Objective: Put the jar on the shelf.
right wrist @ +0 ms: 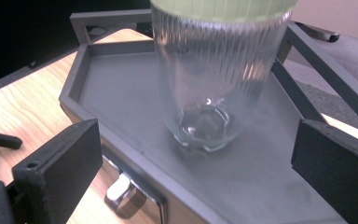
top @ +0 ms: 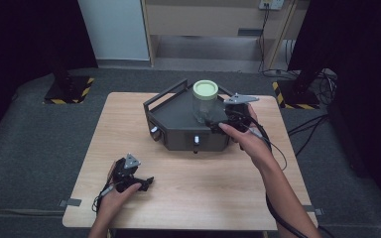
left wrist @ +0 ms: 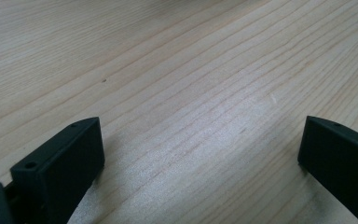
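Right claw [right wrist: 193, 154] spread wide before the ribbed glass jar [right wrist: 214, 88], touching nothing, jar upright on the grey tray [right wrist: 121, 88], left claw [left wrist: 200, 154] gaped empty over the wooden surface [left wrist: 177, 60].

I see clear ribbed glass jar [right wrist: 214, 79], fine vertical fluting, pale green round lid [top: 206, 90]. Under jar: dark grey angular metal tray [right wrist: 121, 93], silver knobs [right wrist: 121, 189] on front. Pale wooden table [left wrist: 177, 70] beneath tray, straight grain lines. Right gripper [right wrist: 196, 182] matte black; left gripper [left wrist: 200, 158] black too.
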Motion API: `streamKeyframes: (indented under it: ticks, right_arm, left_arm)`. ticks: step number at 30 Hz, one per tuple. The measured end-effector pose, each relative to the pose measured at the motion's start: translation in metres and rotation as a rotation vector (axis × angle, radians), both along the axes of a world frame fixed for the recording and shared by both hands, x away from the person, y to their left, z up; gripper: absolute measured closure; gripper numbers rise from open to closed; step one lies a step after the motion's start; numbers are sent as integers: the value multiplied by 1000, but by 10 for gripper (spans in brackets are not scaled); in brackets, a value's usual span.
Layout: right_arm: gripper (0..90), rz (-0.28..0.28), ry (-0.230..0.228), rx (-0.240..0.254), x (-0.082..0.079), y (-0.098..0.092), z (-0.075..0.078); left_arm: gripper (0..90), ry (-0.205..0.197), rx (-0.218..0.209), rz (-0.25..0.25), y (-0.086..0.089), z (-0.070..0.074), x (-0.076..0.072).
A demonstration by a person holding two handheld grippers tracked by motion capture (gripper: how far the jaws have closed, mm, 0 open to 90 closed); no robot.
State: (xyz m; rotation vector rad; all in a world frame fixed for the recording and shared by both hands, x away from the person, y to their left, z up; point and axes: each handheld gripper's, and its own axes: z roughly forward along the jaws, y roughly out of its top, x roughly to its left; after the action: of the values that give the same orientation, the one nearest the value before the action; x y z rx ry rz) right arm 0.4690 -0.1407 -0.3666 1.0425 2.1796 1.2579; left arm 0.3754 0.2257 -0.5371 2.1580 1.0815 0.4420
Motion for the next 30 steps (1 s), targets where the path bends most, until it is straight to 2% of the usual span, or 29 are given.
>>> streamKeyframes:
  ticks: [15, 30]
  right_arm:
    - [19, -10, 1, -31, -24, -22, -16]
    - [21, -35, 24, -11, -48, -49, -43]
  left_arm:
    - [0, 0, 0, 0, 0, 0, 0]
    - [0, 0, 0, 3, 0, 0, 0]
